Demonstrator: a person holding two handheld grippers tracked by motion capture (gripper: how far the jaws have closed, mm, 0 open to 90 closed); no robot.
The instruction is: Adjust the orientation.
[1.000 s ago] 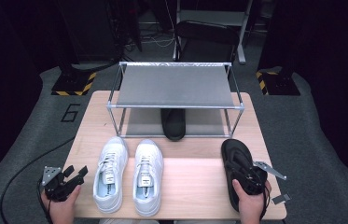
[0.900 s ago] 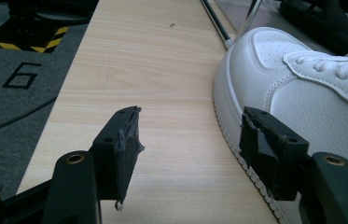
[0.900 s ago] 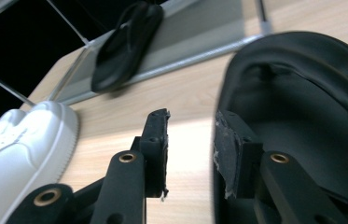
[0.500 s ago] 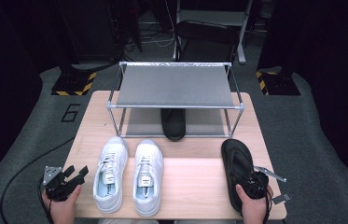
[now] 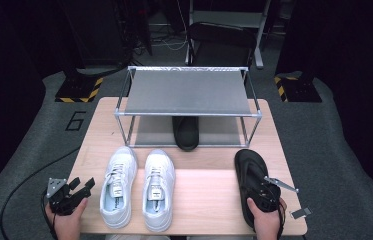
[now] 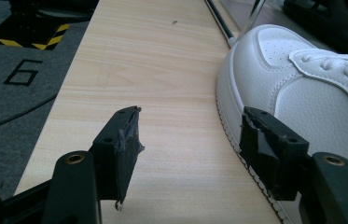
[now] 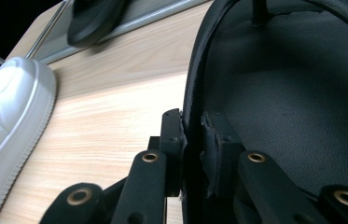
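Right gripper (image 5: pixel 263 192) is down at about 5 o'clock on the table (image 5: pixel 209 200), jaws pinched on the left rim of the black sandal (image 5: pixel 248 172), one jaw inside, one outside. That sandal lies flat at the table's right side, toe pointing to 12. Its twin (image 5: pixel 185 132) sits under the shoe rack (image 5: pixel 188 92) up at 12. Left gripper (image 5: pixel 81 187) rests at 7 o'clock, jaws spread wide with nothing in them, just beside the white sneakers (image 5: pixel 136 187).
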